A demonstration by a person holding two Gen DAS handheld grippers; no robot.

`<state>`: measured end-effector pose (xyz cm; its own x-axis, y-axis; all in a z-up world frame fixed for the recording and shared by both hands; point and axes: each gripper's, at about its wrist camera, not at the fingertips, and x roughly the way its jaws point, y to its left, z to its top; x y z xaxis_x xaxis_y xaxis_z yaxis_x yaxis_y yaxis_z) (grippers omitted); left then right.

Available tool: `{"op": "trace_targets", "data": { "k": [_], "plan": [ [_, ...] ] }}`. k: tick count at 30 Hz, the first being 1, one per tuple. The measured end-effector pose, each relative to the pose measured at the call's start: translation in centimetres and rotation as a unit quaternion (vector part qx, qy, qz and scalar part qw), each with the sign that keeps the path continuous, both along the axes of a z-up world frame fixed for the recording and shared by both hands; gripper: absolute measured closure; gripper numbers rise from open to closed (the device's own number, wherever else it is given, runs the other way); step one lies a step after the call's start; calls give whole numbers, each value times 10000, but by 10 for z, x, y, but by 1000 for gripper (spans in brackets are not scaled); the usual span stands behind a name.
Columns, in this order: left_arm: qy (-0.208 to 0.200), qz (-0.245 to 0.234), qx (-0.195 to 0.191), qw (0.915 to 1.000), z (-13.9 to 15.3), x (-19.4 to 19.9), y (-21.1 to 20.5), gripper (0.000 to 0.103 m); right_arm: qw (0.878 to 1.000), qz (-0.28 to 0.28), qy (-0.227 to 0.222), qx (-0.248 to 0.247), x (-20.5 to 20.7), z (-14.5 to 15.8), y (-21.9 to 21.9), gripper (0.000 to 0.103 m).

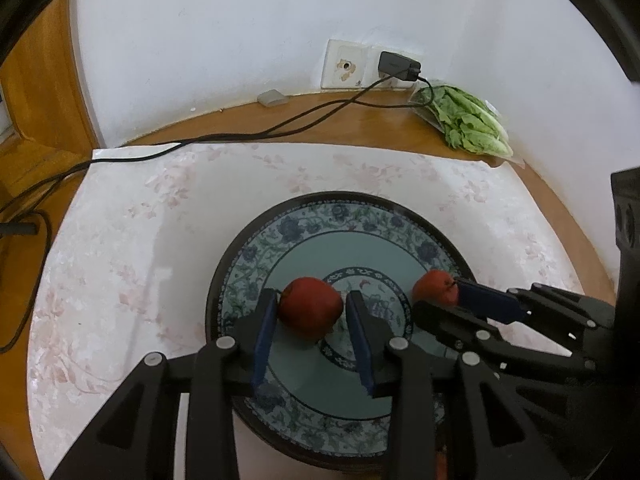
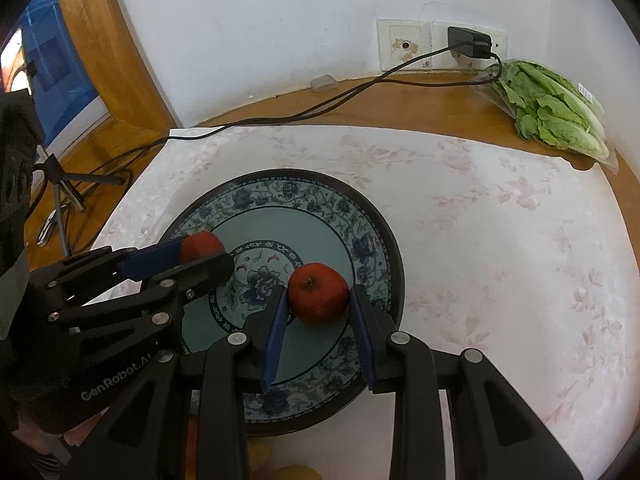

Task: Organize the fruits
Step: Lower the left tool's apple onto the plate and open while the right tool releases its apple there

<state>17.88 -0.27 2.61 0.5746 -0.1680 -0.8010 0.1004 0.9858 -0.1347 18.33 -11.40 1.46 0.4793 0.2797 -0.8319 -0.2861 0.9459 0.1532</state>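
Observation:
A round plate with a blue floral rim (image 1: 280,232) (image 2: 376,240) lies on a pale flowered mat. Two red apples rest on it. In the left wrist view my left gripper (image 1: 310,304) stands around the left apple (image 1: 310,306), its blue pads close at each side with small gaps. My right gripper (image 1: 440,298) comes in from the right around the other apple (image 1: 434,288). In the right wrist view my right gripper (image 2: 318,300) brackets that apple (image 2: 318,294), and my left gripper (image 2: 204,254) stands around the first apple (image 2: 200,246). Yellow and orange fruit shows partly at the bottom edge (image 2: 296,472).
A bag of green lettuce (image 1: 468,122) (image 2: 548,110) lies at the back right of the wooden table. A black charger (image 2: 470,42) sits in the wall socket, and its cable (image 1: 240,136) runs left across the table. A small tripod (image 2: 64,184) stands off to the left.

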Motion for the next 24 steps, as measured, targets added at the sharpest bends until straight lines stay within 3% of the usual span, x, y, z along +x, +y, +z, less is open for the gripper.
{"op": "trace_targets", "data": {
  "k": [11, 24],
  "plan": [
    [-209, 86, 60, 9997, 16, -15, 4, 61, 9996, 71, -271, 72, -16, 22, 0, 58],
    [-327, 267, 184, 9989, 32, -43, 10, 59, 9984, 107, -533, 126, -43, 44, 0, 54]
  ]
}}
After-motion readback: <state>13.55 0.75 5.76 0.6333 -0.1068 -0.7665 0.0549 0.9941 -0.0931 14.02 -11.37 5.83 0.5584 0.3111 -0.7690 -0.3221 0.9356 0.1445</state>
